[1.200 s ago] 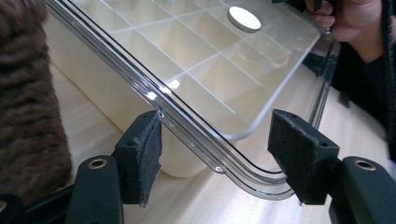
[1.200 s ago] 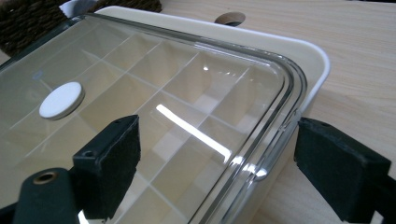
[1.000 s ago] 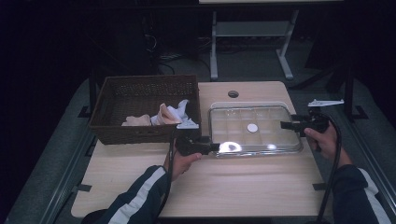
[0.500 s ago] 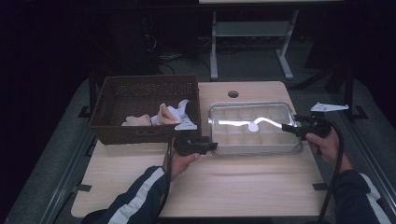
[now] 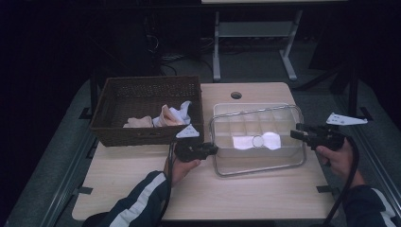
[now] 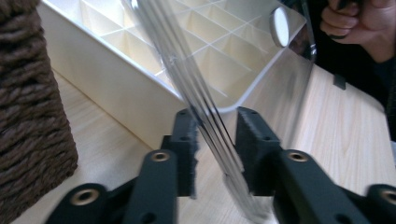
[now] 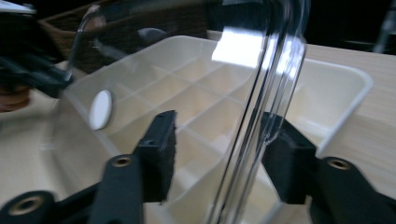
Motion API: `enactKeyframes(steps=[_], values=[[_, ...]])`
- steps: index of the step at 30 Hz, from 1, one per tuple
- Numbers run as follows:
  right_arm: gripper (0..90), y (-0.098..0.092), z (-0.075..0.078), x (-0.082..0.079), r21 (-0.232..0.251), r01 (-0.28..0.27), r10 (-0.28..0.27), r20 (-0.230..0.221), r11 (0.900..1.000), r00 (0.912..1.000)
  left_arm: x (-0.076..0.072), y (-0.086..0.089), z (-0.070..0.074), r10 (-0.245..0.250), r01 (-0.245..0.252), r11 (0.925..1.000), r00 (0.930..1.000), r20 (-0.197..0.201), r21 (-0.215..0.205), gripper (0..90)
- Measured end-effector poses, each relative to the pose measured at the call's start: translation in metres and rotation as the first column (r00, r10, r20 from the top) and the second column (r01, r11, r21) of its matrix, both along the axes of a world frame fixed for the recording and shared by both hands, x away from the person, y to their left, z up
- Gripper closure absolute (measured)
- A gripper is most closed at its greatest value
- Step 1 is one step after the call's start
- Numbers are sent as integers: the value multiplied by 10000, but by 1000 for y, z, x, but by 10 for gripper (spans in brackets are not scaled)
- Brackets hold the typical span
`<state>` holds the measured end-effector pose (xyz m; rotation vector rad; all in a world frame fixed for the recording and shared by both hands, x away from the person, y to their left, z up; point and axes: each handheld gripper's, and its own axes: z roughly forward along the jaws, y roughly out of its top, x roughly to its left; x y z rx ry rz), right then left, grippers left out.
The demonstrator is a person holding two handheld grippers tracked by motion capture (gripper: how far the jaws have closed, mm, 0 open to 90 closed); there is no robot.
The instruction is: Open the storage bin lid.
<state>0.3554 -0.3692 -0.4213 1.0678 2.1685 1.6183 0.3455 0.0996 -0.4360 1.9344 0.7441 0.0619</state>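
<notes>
Room beyond the surface (image 5: 265,198) is dark; only a metal frame stand (image 5: 250,42) behind it can be made out, and the contents of the brown wicker basket (image 5: 146,109) read as pale crumpled cloths (image 5: 165,116), type unclear. The clear plastic lid (image 5: 257,137) sits tilted over the white compartmented tray (image 6: 116,74), its near long edge lifted; glare hides much of the grid from above. A round white disc (image 6: 280,25) shows through or on the lid, which I cannot tell. Left gripper (image 6: 217,149): fingers narrow, having just been closing, the lid's edge between them, one pad at or very near the rim, contact uncertain. Right gripper (image 7: 217,154): fingers half-wide, just been closing, lid rim between them with a visible gap to the left pad. Light wood surface; basket just beside the tray's left end. Open room lies in front of the tray.
</notes>
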Motion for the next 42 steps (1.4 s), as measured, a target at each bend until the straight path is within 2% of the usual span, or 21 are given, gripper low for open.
enactKeyframes(steps=[1, 4, 7, 11, 12, 13, 15, 16, 18, 20, 22, 25, 30, 31, 33, 35, 37, 39, 42], values=[[519, 2, 2, -10, -175, -112, 115, 150, 9998, 9998, -2, 2, 1, -103, 103, 9999, 9999, -45, -116, 730], [543, 3, 1, -22, -591, -142, 145, 45, 9982, 9999, -4, 4, 3, -246, 246, 9997, 9997, -21, -62, 745], [556, 3, -3, -37, -905, -394, 384, -128, 9951, 9992, -12, 10, 4, -749, 747, 9972, 9969, -225, -102, 757], [539, 7, -8, -58, -1337, -608, 584, -215, 9892, 9981, -24, 15, 4, -1118, 1123, 9936, 9931, -347, 133, 746], [539, 7, -8, -58, -1337, -608, 584, -215, 9892, 9981, -24, 15, 4, -1118, 1123, 9936, 9931, -347, 133, 744], [523, 10, -8, -69, -1594, -763, 717, -344, 9843, 9968, -30, 18, 3, -1239, 1243, 9922, 9916, -377, 104, 743], [508, 14, -8, -76, -1847, -887, 832, -369, 9788, 9958, -38, 23, 1, -1295, 1295, 9916, 9914, -192, -9, 741], [506, 16, -8, -79, -1876, -898, 849, -341, 9781, 9958, -42, 25, 0, -1316, 1315, 9913, 9910, -239, -61, 741], [495, 18, -8, -83, -1921, -999, 948, -354, 9763, 9949, -49, 27, 0, -1363, 1364, 9907, 9903, -260, 8, 737], [477, 21, -11, -86, -2013, -1079, 1024, -374, 9736, 9940, -56, 28, -1, -1432, 1436, 9892, 9895, -173, 279, 719], [469, 23, -11, -88, -2111, -1181, 1115, -429, 9703, 9928, -59, 29, -2, -1476, 1480, 9886, 9889, -147, 294, 706], [461, 28, -14, -98, -2388, -1542, 1438, -604, 9587, 9878, -67, 33, -4, -1639, 1649, 9857, 9861, -288, 357, 694], [435, 31, -16, -106, -2573, -1787, 1608, -890, 9497, 9830, -75, 35, -6, -1760, 1779, 9818, 9838, -330, 658, 658], [404, 35, -18, -110, -2939, -1771, 1550, -972, 9393, 9831, -78, 35, -8, -1787, 1813, 9791, 9833, -357, 923, 645], [379, 38, -20, -112, -3236, -1755, 1474, -1094, 9298, 9830, -80, 36, -11, -1795, 1838, 9783, 9824, -520, 955, 628], [380, 39, -22, -112, -3193, -1800, 1505, -1149, 9304, 9819, -81, 37, -12, -1747, 1801, 9780, 9829, -590, 1049, 619], [376, 40, -24, -113, -3271, -1872, 1541, -1247, 9263, 9802, -82, 39, -13, -1588, 1660, 9790, 9850, -675, 1187, 608], [378, 41, -28, -114, -3373, -1833, 1438, -1388, 9234, 9798, -83, 40, -17, -1380, 1501, 9800, 9857, -971, 1308, 590], [371, 42, -32, -116, -3299, -1927, 1509, -1481, 9241, 9774, -84, 41, -19, -1450, 1574, 9787, 9845, -989, 1321, 584]])
